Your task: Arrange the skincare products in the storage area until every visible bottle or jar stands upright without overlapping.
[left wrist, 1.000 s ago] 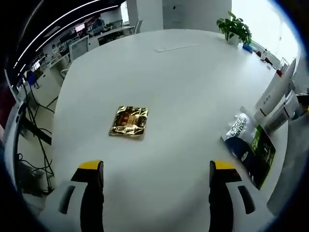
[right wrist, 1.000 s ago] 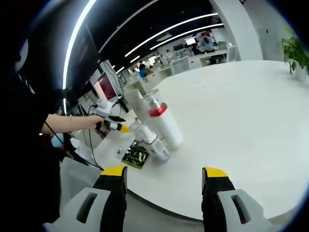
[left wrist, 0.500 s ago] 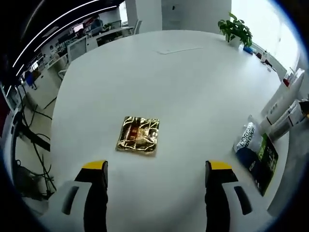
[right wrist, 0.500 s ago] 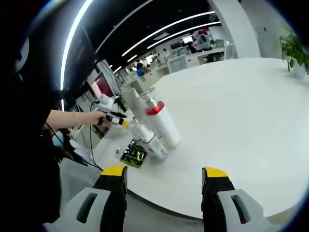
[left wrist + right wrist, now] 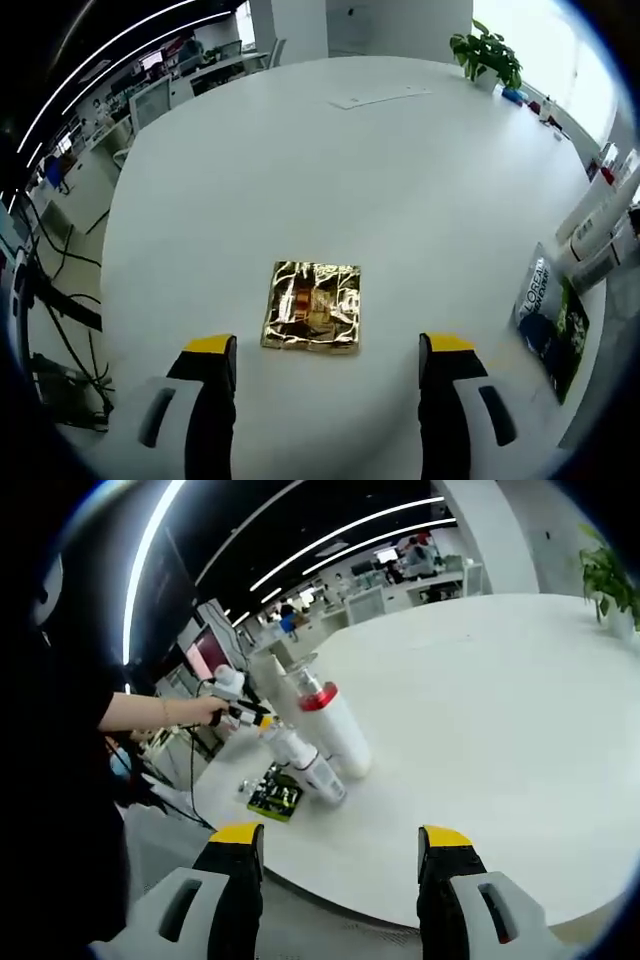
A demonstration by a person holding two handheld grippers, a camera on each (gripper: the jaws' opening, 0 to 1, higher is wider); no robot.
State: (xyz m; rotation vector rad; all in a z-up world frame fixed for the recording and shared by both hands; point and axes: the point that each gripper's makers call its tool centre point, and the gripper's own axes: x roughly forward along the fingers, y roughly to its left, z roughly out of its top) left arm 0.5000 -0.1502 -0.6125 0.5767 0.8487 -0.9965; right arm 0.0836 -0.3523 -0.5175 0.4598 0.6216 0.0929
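A gold foil sachet (image 5: 312, 318) lies flat on the white table (image 5: 300, 170), just ahead of my open left gripper (image 5: 328, 350); its near edge reaches between the jaw tips. A L'Oreal packet (image 5: 548, 318) lies at the right, beside white bottles (image 5: 598, 232). In the right gripper view, a large white bottle with a red collar (image 5: 332, 730) and a smaller white bottle (image 5: 306, 763) lean together near the table's left edge; I cannot tell whether they stand. The green packet (image 5: 272, 792) lies beside them. My right gripper (image 5: 342, 838) is open and empty, well short of them.
A potted plant (image 5: 487, 55) and a sheet of paper (image 5: 380, 97) sit at the table's far side. A person's hand (image 5: 212, 708) holds the left gripper over the table edge. Desks and monitors (image 5: 215, 650) stand beyond.
The left gripper has come closer to the gold sachet, which now sits lower and larger between the jaws. The right gripper view has barely shifted.
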